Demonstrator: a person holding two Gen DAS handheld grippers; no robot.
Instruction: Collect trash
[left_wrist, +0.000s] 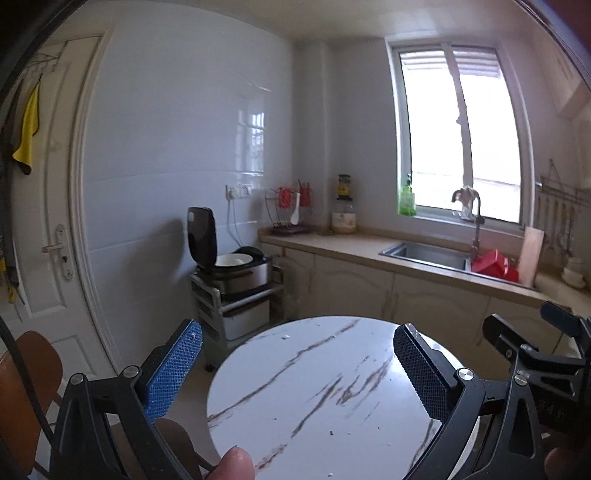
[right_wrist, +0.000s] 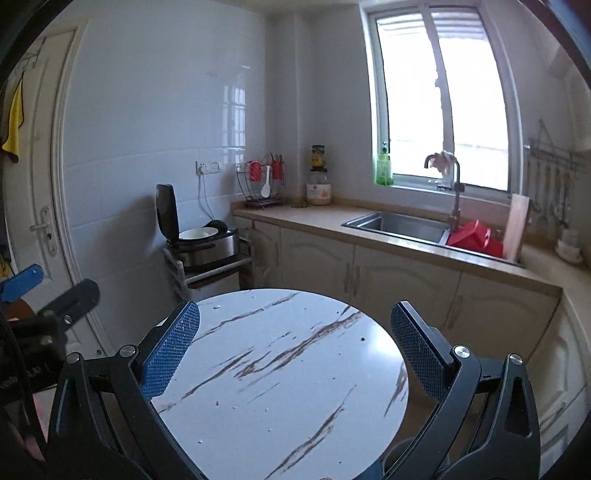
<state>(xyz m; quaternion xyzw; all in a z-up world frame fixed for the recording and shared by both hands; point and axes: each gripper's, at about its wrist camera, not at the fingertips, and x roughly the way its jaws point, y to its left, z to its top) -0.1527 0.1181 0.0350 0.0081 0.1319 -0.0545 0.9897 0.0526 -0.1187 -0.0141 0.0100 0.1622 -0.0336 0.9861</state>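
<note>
White tiles lined the kitchen walls, and a round marble-look table (right_wrist: 280, 369) filled the near ground in both views. Nearest the lens, the left gripper (left_wrist: 297, 365) hung above the table with its blue pads spread wide and nothing between them; a fingertip (left_wrist: 234, 463) showed at 6 o'clock. The right gripper (right_wrist: 295, 347) was likewise spread wide and empty over the tabletop, with the left gripper visible at its 9 o'clock. As for trash, only small crumbs (right_wrist: 218, 403) lay scattered on the table, white specks mostly, with a dark one (right_wrist: 362, 338) near the 2 o'clock rim; what they were could not be told. Beyond the table at 11 o'clock, a rice cooker (left_wrist: 229, 266) stood open on a low rack. Farther back, a counter (right_wrist: 332, 225) ran from 12 to 3 o'clock, holding a steel sink (right_wrist: 399, 223), a red object (right_wrist: 474, 238) and a leaning board (right_wrist: 517, 225). A green bottle (right_wrist: 384, 170) stood on the sill of the bright window (right_wrist: 439, 92). At 9 o'clock was a white door (left_wrist: 51, 206), a yellow cloth (left_wrist: 27, 129) hanging beside it.
</note>
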